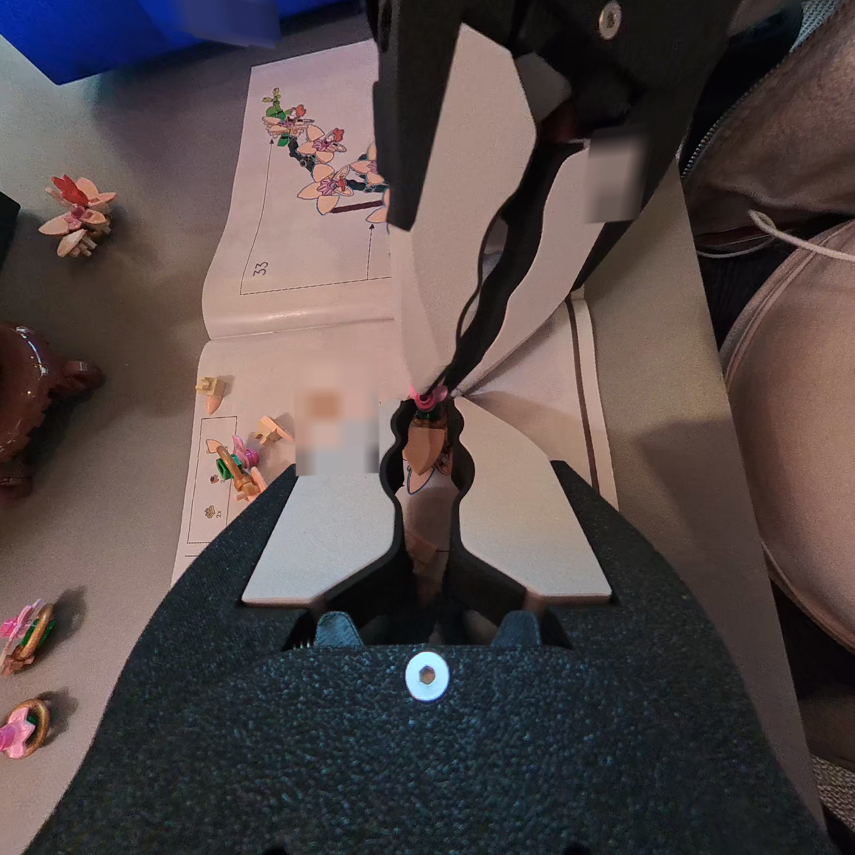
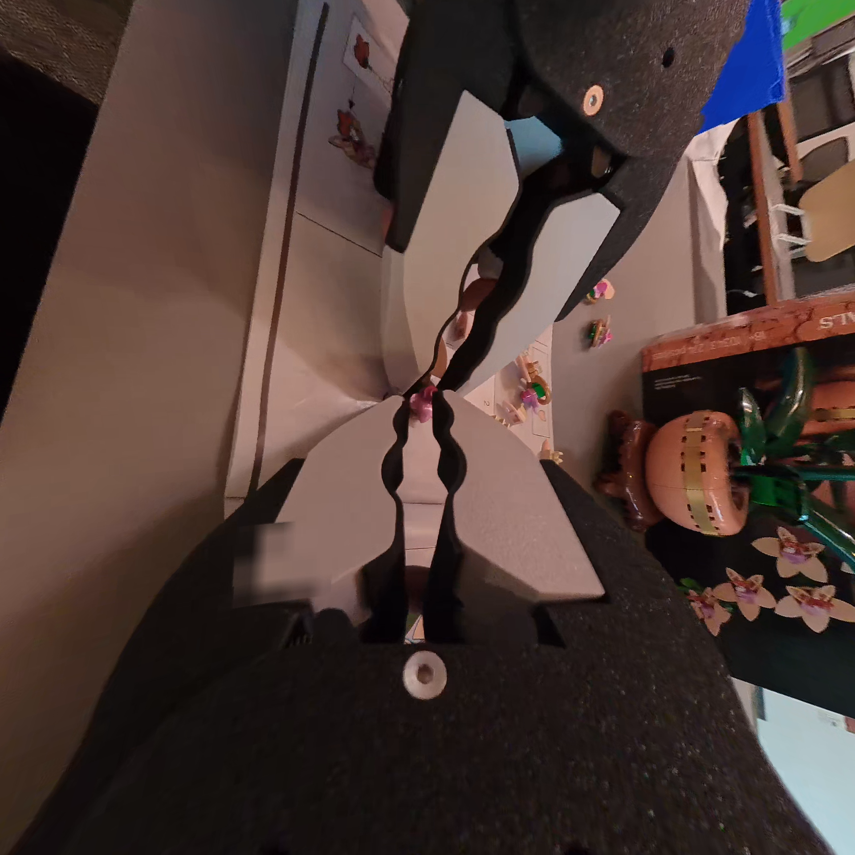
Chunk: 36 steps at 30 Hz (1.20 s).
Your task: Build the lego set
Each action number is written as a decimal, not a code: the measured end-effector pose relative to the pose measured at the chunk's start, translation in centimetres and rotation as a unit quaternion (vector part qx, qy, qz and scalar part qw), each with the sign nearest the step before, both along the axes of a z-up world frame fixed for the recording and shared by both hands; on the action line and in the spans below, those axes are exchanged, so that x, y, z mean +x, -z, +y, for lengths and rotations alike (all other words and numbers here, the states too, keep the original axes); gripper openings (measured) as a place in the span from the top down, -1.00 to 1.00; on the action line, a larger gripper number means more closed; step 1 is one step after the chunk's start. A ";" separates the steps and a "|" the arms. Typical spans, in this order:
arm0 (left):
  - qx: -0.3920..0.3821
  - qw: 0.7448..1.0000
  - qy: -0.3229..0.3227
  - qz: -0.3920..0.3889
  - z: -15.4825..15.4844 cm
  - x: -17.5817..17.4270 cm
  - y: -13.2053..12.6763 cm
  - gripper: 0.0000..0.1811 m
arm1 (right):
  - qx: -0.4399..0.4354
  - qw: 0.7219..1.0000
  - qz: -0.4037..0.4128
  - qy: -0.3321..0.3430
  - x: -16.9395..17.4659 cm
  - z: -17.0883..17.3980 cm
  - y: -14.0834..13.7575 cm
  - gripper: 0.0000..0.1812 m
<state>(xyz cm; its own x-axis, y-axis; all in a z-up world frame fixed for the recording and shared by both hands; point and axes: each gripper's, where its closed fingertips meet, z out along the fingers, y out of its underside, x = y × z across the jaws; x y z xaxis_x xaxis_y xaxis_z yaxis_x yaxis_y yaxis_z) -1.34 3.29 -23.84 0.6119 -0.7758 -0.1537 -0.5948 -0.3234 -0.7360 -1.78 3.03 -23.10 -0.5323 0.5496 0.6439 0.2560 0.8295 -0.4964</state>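
My left gripper (image 1: 428, 416) is shut on a small flower assembly with a peach petal (image 1: 422, 451) and a green and gold centre, held above the open instruction booklet (image 1: 300, 240). My right gripper (image 1: 442, 388) comes from the far side, tip to tip with the left one, and is shut on a small pink flower piece (image 1: 424, 399) at the top of that assembly. In the right wrist view my right gripper (image 2: 423, 409) pinches the pink piece (image 2: 422, 399), and the left gripper (image 2: 428, 383) meets it from above.
Loose peach, pink, green and gold pieces (image 1: 240, 462) lie on the booklet's left side. A finished flower (image 1: 78, 213), a brown pot (image 1: 27, 393) and two gold-ringed pink flowers (image 1: 27, 634) sit at the left. The set's box (image 2: 763, 601) stands nearby. A person's legs (image 1: 786, 416) are at the right. Only a small space, under 4 cm, lies between the two pairs of fingers. The brown pot (image 1: 27, 393) is about equally far from each gripper, around 15 cm. It is also in sight in the right wrist view (image 2: 629, 467).
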 end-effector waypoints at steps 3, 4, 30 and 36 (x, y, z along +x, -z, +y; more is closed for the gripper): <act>-0.005 1.000 -0.002 -0.003 0.0 0.0 0.0 0.83 | 0.018 1.000 0.015 0.000 0.0 0.0 0.0 0.90; -0.006 1.000 -0.002 -0.004 0.0 0.0 0.0 0.83 | 0.020 1.000 0.017 0.000 0.0 0.0 0.0 0.91; -0.015 1.000 -0.017 -0.003 0.1 -0.1 0.1 0.83 | -0.099 0.992 -0.017 0.071 0.2 1.2 -0.4 1.00; 0.007 1.000 -0.024 -0.006 0.3 0.1 -0.6 0.83 | -0.125 0.988 -0.016 0.086 0.6 1.6 -0.5 1.00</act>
<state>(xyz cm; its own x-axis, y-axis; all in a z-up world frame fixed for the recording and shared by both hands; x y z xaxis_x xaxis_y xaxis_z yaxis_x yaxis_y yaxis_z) -1.28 3.57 -23.23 0.6501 -0.7435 -0.1569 -0.5702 -0.3409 -0.7474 -1.17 4.65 -22.56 -0.4354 0.7736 0.4604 0.4007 0.6245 -0.6704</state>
